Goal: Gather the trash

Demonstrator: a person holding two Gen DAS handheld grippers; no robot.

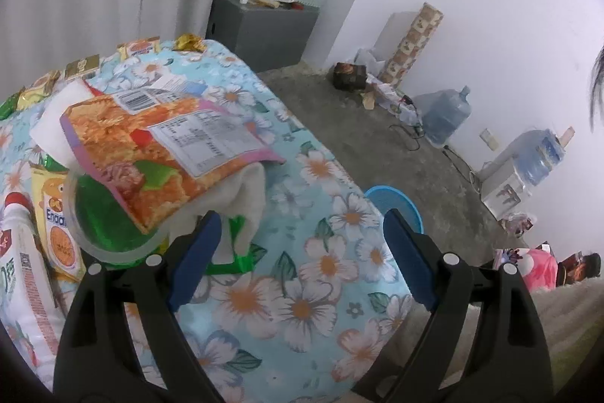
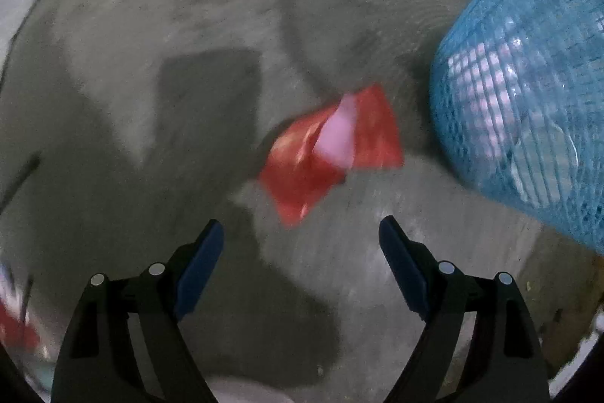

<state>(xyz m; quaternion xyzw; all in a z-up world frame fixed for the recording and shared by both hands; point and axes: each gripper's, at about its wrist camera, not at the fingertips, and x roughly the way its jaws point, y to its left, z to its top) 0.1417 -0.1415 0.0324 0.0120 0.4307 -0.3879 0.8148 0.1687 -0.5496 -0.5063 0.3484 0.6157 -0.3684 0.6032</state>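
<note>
One blurred red wrapper (image 2: 332, 153) lies on the floor beside one blue basket (image 2: 528, 82), cut off. Right tool (image 2: 301, 233) and left tool (image 1: 302, 225) are spread, empty.

A red wrapper (image 2: 332, 153) is lying smeared by motion blur on the floor (image 2: 151, 25) ahead of the open right jaws, its print unreadable. To their right, a blue basket (image 2: 528, 82) is running off the frame edge, its contents showing only as pale shapes through the mesh. Left of the left jaws, a white bottle (image 1: 22, 274) is being cropped by the lens rim, and an orange packet (image 1: 151, 146) is covering part of a clear cup (image 1: 109, 233).
</note>
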